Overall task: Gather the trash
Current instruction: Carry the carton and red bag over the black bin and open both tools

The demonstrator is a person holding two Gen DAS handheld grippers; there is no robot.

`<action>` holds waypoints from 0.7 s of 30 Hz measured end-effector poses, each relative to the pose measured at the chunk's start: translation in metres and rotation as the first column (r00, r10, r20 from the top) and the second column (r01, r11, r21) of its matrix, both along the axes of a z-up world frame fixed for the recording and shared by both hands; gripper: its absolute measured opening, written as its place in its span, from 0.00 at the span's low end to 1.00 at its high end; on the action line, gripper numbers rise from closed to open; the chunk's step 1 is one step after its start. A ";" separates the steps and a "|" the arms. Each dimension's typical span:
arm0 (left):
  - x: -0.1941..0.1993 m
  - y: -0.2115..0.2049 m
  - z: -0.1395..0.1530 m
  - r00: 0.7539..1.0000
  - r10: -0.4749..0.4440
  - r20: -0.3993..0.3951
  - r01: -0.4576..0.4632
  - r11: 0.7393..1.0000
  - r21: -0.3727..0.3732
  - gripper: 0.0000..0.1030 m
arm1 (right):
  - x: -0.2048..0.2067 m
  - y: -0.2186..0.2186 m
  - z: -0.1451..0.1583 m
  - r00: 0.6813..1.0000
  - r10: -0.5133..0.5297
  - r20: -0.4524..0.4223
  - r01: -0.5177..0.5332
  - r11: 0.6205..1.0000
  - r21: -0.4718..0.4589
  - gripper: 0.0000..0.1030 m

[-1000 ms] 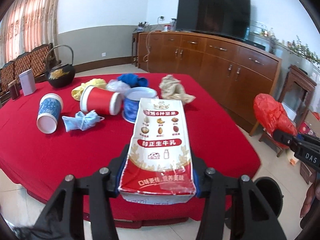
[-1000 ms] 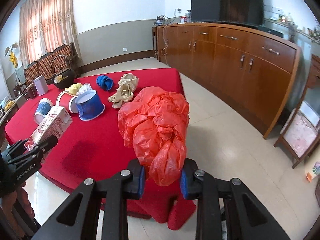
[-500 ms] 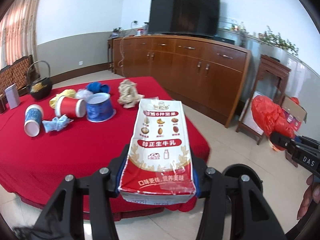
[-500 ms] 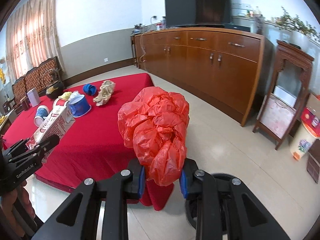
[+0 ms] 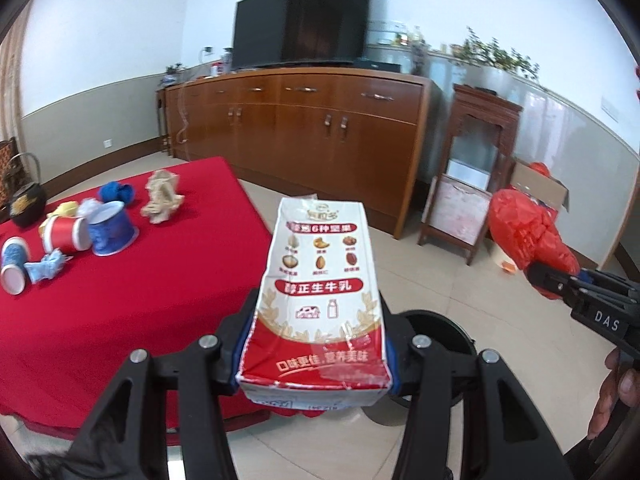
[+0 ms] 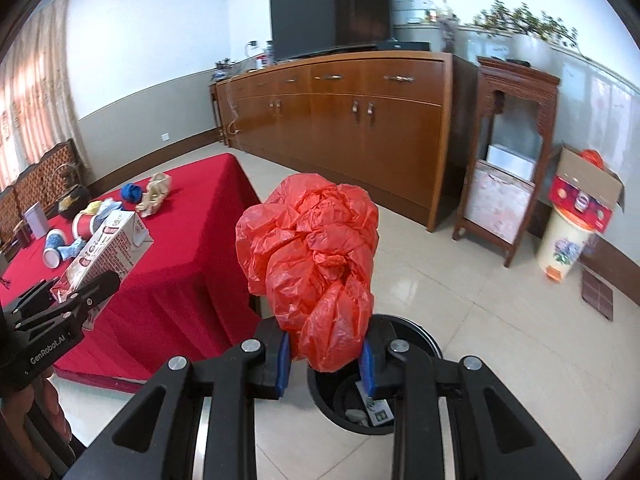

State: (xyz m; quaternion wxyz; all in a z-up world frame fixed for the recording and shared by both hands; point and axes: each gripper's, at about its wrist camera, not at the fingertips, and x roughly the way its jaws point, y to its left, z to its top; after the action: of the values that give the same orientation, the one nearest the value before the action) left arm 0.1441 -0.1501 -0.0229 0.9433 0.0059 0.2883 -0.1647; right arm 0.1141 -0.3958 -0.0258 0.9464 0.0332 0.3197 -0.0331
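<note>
Nearest in the left wrist view, the left claw (image 5: 316, 364) is closed on the lower end of a milk carton (image 5: 320, 300), its blue pads pressing the two sides. The carton is red and white, with pictures of nuts on its face, and it points away from the camera. Just under and behind this claw stands a black trash bin (image 5: 448, 332) on the tiled floor; only part of its rim is visible there.

In the right wrist view, the right claw (image 6: 325, 362) holds a crumpled red plastic bag (image 6: 312, 256) between narrow jaws. The bag stands up above the pads. Directly below it the same black bin is open, and some paper scraps lie inside.

To the left is the surface, covered with a red cloth (image 5: 132, 280). More trash lies on its far part: a red cup (image 5: 64, 234) on its side, a blue cup (image 5: 112, 229), a white and blue cup (image 5: 14, 264), a blue crumpled mask (image 5: 44, 270) and a beige crumpled paper (image 5: 162, 196).

Farther away, a long wooden cabinet (image 6: 340, 120) stands at the wall with a dark television (image 6: 330, 16) on top.
</note>
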 end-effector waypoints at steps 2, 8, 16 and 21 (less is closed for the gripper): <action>-0.003 -0.010 -0.002 1.000 -0.020 -0.002 0.020 1.000 0.004 0.51 | -0.002 -0.009 -0.004 1.000 -0.014 -0.007 0.014 1.000 0.005 0.28; -0.006 -0.043 -0.012 0.996 -0.084 -0.027 0.085 0.996 0.028 0.51 | -0.008 -0.036 -0.023 0.998 -0.053 -0.041 0.053 0.998 0.016 0.28; -0.004 -0.080 -0.034 0.986 -0.151 -0.070 0.155 0.986 0.053 0.51 | -0.010 -0.064 -0.048 0.994 -0.079 -0.075 0.081 0.996 0.024 0.28; 0.000 -0.100 -0.045 0.980 -0.175 -0.094 0.182 0.981 0.066 0.51 | -0.006 -0.076 -0.062 0.992 -0.078 -0.096 0.080 0.997 0.023 0.28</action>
State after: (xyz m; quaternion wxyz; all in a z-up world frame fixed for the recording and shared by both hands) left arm 0.1444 -0.2503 -0.0677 0.9103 0.0595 0.3336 -0.2379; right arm 0.1083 -0.4723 -0.0877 0.9276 0.0566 0.3630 -0.0678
